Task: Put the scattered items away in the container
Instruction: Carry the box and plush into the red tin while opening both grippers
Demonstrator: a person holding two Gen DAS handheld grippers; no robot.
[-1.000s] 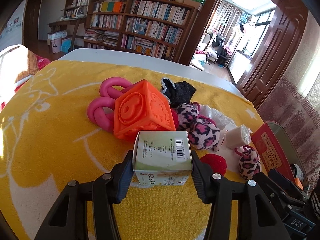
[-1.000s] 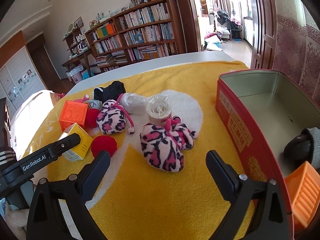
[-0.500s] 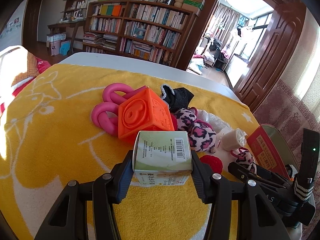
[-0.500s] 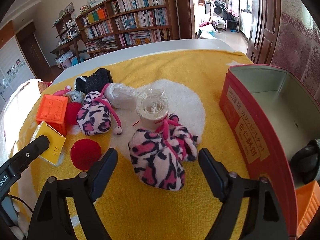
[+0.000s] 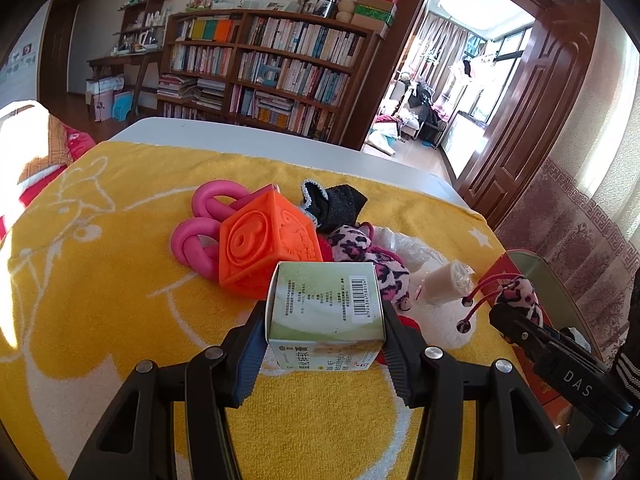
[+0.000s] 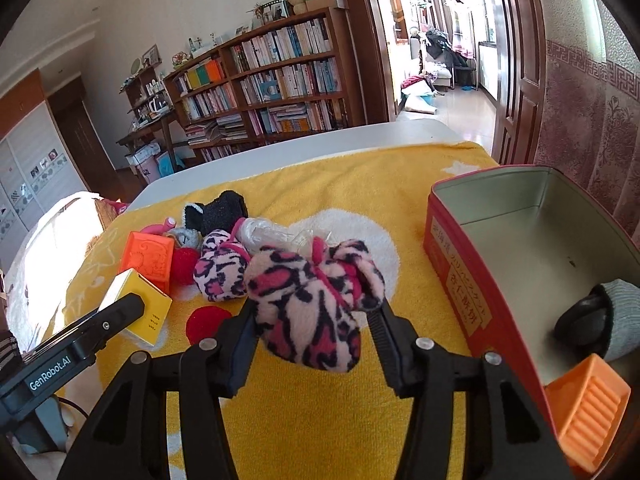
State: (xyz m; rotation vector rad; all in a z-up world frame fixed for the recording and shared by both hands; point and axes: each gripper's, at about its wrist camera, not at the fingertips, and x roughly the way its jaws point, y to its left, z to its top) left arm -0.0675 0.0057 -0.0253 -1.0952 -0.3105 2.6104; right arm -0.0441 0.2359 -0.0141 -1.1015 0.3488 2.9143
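Note:
My left gripper (image 5: 325, 320) is shut on a small white-and-green carton (image 5: 324, 300), held just above the yellow towel (image 5: 100, 288); the right wrist view shows the carton's yellow side (image 6: 136, 304). My right gripper (image 6: 314, 312) has its jaws closing, and the pads press on a pink leopard-print bootie (image 6: 312, 292) raised off the towel. The same bootie (image 5: 518, 294) shows in the left wrist view, with its cords dangling. A red tin (image 6: 452, 264) stands open at the right, with a grey-and-black sock (image 6: 604, 320) and an orange block (image 6: 588, 408) inside.
On the towel lie an orange cube (image 5: 268, 252), a pink ring toy (image 5: 196, 236), a black sock (image 5: 336, 204), a second leopard bootie (image 6: 220, 268), a red pompom (image 6: 208, 320) and a wrapped roll (image 5: 444, 284). The towel ends at the table's white far edge (image 6: 320, 144).
The right gripper's jaws came together around the leopard bootie and lifted it from the towel, hiding the roll behind it. The left gripper kept still with the carton.

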